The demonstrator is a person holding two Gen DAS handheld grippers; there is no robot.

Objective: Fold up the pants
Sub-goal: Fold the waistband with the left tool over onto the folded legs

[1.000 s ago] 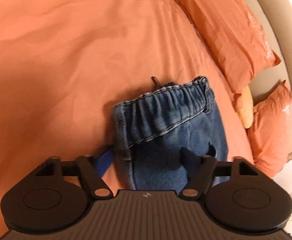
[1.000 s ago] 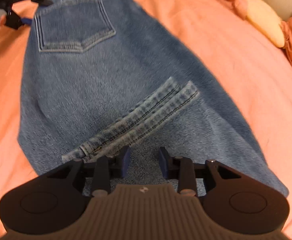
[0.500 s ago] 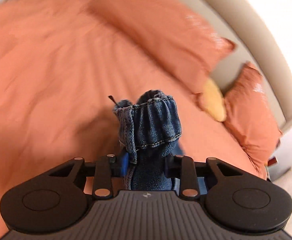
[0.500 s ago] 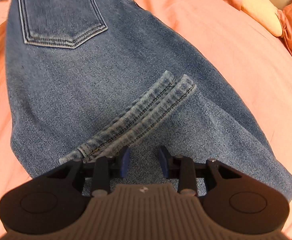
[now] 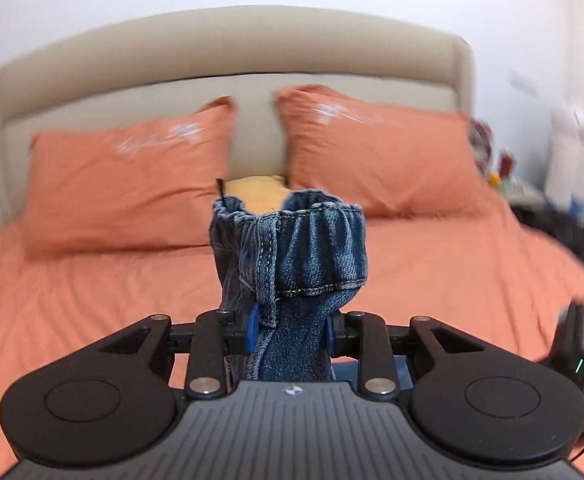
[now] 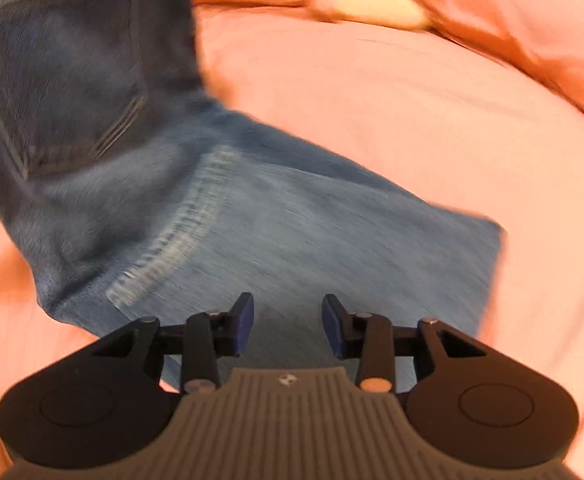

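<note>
Left claw (image 5: 291,330) grips pants (image 5: 292,248) (bed beyond).

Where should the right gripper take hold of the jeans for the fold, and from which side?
Judging by the right wrist view, grip the jeans at the leg's free end, coming from above. That straight edge lies flat on the bed, while the left gripper already holds the waistband.

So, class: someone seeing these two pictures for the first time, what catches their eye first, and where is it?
The bunched denim waistband stands out, clamped in the left gripper at the centre of its view, against two orange pillows and a beige headboard. In the right view, the jeans drape across the orange bedsheet beyond the right gripper, whose jaws are opening.
</note>
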